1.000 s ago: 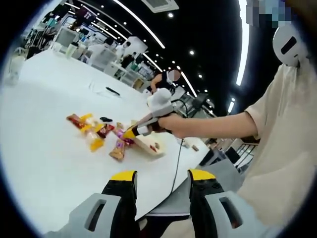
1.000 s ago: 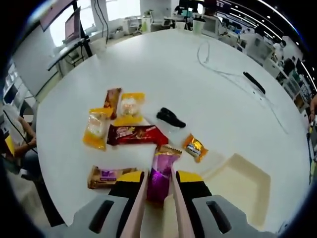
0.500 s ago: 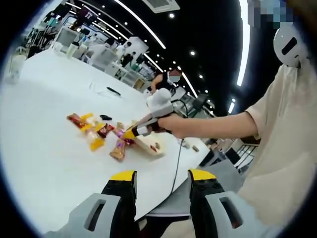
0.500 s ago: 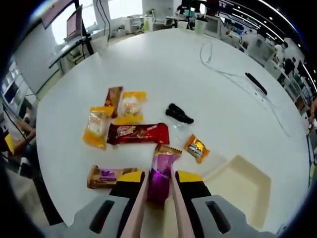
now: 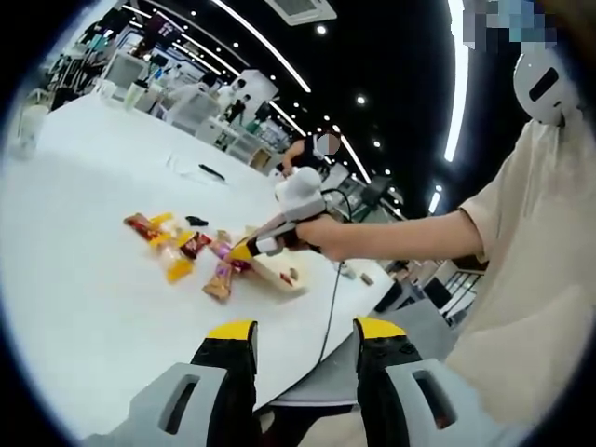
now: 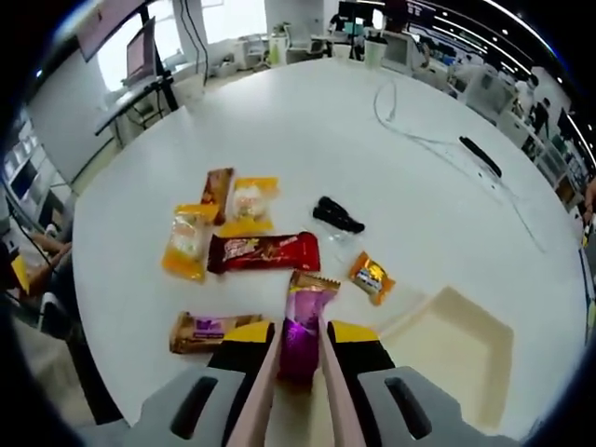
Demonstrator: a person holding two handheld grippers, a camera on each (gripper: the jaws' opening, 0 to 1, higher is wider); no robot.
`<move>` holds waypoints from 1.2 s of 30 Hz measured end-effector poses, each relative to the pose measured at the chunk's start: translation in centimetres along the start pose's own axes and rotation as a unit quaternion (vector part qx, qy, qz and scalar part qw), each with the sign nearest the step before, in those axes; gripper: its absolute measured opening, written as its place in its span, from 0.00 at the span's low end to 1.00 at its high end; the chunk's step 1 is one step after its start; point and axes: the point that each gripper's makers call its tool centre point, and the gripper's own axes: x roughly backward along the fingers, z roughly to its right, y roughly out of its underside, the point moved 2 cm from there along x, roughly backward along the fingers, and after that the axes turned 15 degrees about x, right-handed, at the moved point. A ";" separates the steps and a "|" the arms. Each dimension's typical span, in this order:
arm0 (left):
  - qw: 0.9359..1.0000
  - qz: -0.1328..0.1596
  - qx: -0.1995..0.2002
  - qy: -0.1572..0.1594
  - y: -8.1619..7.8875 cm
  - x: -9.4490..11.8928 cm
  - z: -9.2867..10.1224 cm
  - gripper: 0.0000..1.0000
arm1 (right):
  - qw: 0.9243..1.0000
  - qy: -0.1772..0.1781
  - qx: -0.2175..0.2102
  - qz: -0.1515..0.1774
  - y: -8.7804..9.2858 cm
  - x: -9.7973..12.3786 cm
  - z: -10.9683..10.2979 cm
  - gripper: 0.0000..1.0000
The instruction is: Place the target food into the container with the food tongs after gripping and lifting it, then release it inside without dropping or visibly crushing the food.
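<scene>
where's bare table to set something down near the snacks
Free: the white table beyond the snack cluster, up to the thin grey cable; also the strip between the small orange packet and the shallow cream tray. Crowded: around the red chocolate bar wrapper and the yellow packets beside it.

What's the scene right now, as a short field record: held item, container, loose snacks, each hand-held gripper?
held item: purple snack packet, pinched between pale tongs
right hand-held gripper: shut on the tongs, above the table
container: shallow cream tray, nothing visible inside
loose snacks: red bar, orange candy, brown bar, two yellow packets
left hand-held gripper: open, holding nothing, off the table's edge
</scene>
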 end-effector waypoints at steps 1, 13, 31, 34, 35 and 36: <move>1.000 0.000 0.000 0.000 0.0 0.0 0.0 0.40 | 1.000 0.001 -0.001 0.002 -0.1 0.1 0.0 0.21; 1.000 0.013 -0.013 0.002 -0.5 0.5 0.6 0.40 | 1.000 0.008 -0.002 0.024 -1.4 1.3 -0.2 0.22; 0.996 0.061 -0.067 -0.002 -1.4 1.4 5.2 0.40 | 0.997 0.013 0.005 0.074 -3.7 5.6 -0.3 0.22; 0.995 0.065 -0.076 -0.004 -1.4 1.5 6.0 0.40 | 0.996 0.016 0.009 0.088 -4.2 6.8 -0.2 0.22; 0.995 0.068 -0.078 -0.004 -1.3 1.5 6.3 0.40 | 0.995 0.017 0.010 0.093 -4.3 7.2 -0.1 0.22; 0.994 0.069 -0.079 -0.004 -1.2 1.5 6.5 0.40 | 0.995 0.018 0.010 0.097 -4.4 7.5 -0.2 0.22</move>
